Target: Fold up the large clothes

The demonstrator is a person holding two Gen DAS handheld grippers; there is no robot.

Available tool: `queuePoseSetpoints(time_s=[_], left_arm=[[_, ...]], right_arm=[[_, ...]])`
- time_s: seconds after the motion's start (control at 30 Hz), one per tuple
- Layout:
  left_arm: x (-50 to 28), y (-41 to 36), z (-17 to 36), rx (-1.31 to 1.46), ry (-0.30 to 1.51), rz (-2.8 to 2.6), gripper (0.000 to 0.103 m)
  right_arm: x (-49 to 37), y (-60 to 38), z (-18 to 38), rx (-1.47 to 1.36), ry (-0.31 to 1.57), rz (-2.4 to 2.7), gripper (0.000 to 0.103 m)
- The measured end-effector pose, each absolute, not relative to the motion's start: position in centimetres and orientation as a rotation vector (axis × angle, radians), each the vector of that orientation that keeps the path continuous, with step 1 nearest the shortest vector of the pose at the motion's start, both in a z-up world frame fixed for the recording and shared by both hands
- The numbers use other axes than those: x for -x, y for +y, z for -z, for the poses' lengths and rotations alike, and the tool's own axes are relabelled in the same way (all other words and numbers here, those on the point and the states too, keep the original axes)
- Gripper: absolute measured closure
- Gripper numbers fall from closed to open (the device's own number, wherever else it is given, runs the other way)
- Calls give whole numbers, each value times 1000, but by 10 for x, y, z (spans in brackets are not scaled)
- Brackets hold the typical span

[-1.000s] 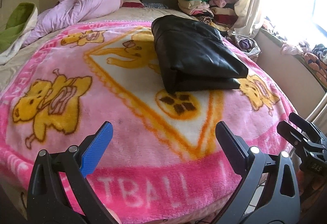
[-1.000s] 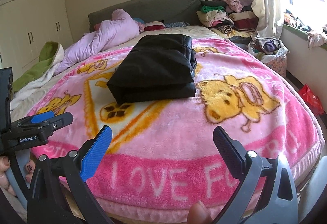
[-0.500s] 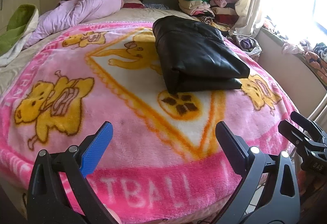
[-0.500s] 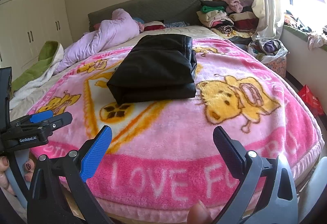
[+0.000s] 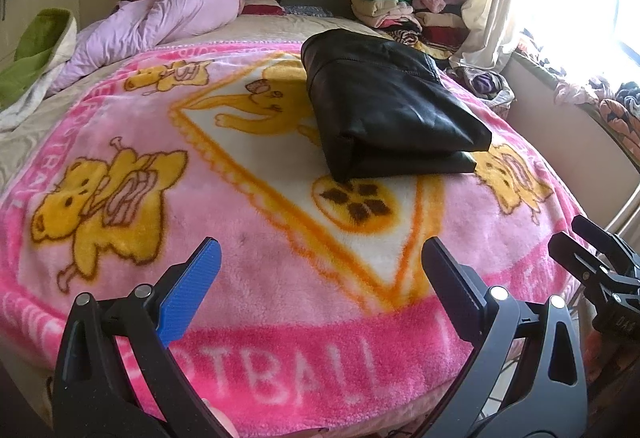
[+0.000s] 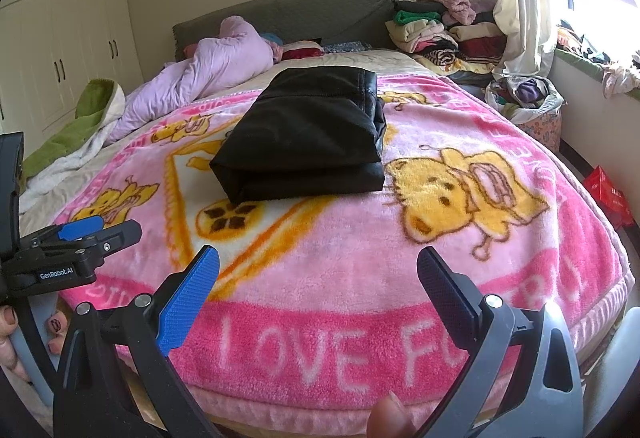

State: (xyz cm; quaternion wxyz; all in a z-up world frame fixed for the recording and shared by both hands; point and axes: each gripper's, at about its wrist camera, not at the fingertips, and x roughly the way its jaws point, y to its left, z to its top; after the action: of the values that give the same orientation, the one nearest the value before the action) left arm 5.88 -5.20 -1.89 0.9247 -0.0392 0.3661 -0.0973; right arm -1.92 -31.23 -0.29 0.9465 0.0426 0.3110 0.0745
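Barely any change from a second ago: both views just drifting a touch. Left tool (image 5: 320,274) and right tool (image 6: 318,274) still spread wide at the bottom of frame, holding nothing, hanging at the near edge of the bed. Pink blanket (image 6: 320,278) reads "LOVE F…" on the right view and "…OTBALL" on the left; "GenRobot.AI" readable on the other tool at left. Further up, centre frame, black garment (image 6: 308,134) already folded into a neat block. Looks like fold done, hands backing off.

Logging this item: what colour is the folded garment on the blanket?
Plain black with a slight sheen, the folded garment shows best in the right wrist view.
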Motion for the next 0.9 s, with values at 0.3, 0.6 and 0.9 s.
queuePoseSetpoints(time_s=[0.3, 0.6, 0.9], left_arm=[[-59, -51, 20, 79, 753, 192, 9], [-62, -47, 21, 60, 760, 163, 9], [-63, -45, 26, 49, 778, 155, 9]], right_arm=[[18, -312, 3, -84, 637, -150, 4], [17, -311, 3, -83, 636, -148, 4], [17, -325, 7, -99, 633, -59, 4]])
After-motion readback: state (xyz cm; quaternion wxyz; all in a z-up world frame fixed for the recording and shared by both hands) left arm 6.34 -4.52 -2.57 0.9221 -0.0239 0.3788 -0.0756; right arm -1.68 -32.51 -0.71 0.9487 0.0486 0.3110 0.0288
